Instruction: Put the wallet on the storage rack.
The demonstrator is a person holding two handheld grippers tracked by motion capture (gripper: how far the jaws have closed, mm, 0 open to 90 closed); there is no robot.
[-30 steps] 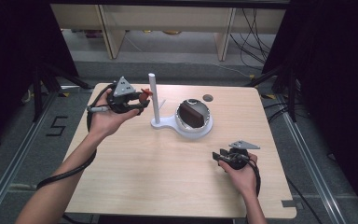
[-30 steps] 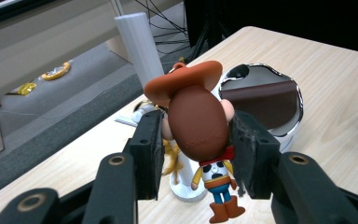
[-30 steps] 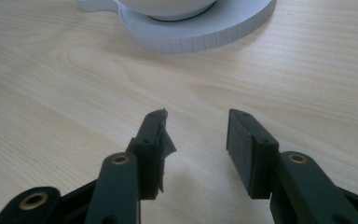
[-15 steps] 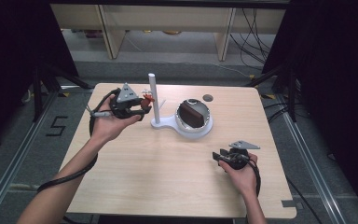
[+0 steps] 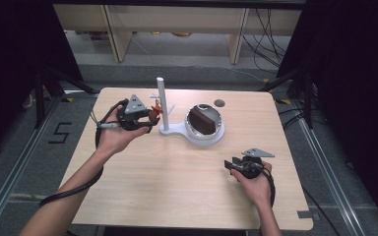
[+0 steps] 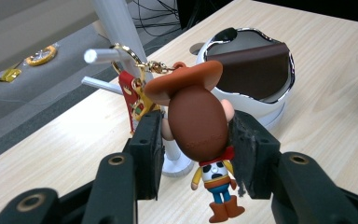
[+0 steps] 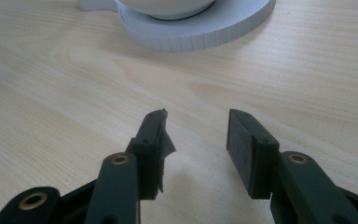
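One table (image 5: 177, 187), light wood. Two hand-held grippers, one per hand. The left hand-held gripper (image 6: 196, 154) sits at the table's far left next to the stand, jaws pinching one cowboy figure keychain (image 6: 198, 126) by its brown head; in the left gripper view both pads look pressed against the head's sides, though the left pad's contact is partly hidden. The figure hangs between the jaws, hat up, boots down, clear of the table. Its gold chain and clasp (image 6: 142, 67) run up to one of the pegs. One red strap tag (image 6: 129, 95) hangs on the same chain behind the figure.

One white stand (image 5: 161, 101): one upright pole, two short silver pegs (image 6: 105, 55) visible in the left gripper view, and a flat white base. One white bowl-shaped dish (image 5: 205, 125) with a chrome rim sits on the base, right of the pole, holding one dark brown wallet-like item (image 6: 256, 65). One small dark round spot (image 5: 219, 103) lies on the table behind the dish.

The right hand-held gripper (image 7: 196, 144) rests near the table's right front, well apart from the stand, jaws spread with nothing between them, pointing toward the base.
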